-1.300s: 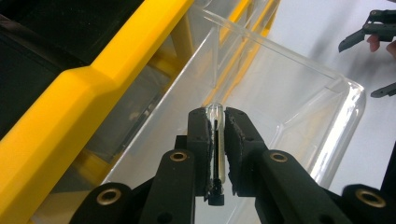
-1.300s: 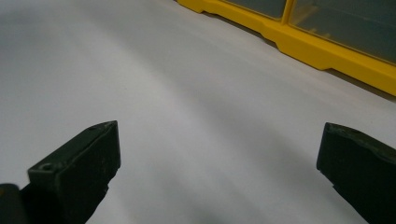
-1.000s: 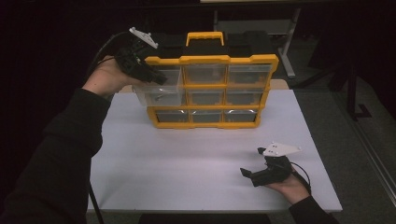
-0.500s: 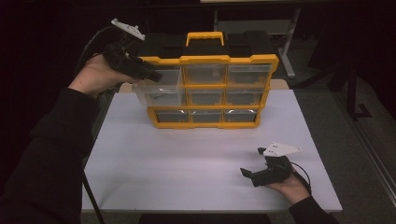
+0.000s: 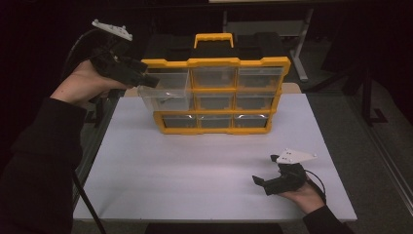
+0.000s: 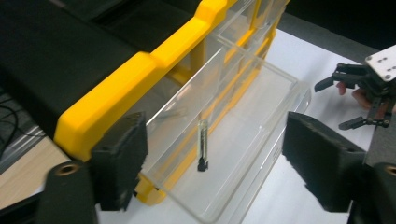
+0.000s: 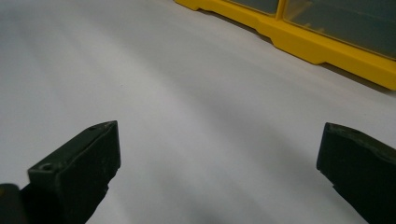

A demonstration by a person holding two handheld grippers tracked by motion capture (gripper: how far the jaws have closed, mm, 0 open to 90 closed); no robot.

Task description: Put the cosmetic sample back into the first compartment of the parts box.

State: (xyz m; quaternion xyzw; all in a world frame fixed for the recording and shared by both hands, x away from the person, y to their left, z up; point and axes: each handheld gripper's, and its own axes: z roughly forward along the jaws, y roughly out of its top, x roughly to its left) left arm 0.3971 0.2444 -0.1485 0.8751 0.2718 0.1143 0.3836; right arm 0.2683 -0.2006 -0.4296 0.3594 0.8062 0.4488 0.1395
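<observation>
Held up at the top left corner of the yellow drawer cabinet [image 5: 214,95], the left gripper [image 5: 146,78] is seen with its jaws spread wide; they have just been opening, and nothing is pressed between the pads. In the left gripper view the jaws stand either side of the clear drawer [image 6: 233,140], which is pulled partly out of the cabinet's left column, and no pad is seen touching it. A small glass tube with a black cap [image 6: 202,149] is seen lying on the floor of that drawer, near its middle. The other drawers of the cabinet are seen pushed in. The cabinet is set upright at the far side of the white table [image 5: 195,180], its yellow handle on top.

Well in front of the cabinet and to its right, near the table's near edge, the right gripper [image 5: 263,183] is rested in a hand, its jaws wide apart and nothing held between them.
</observation>
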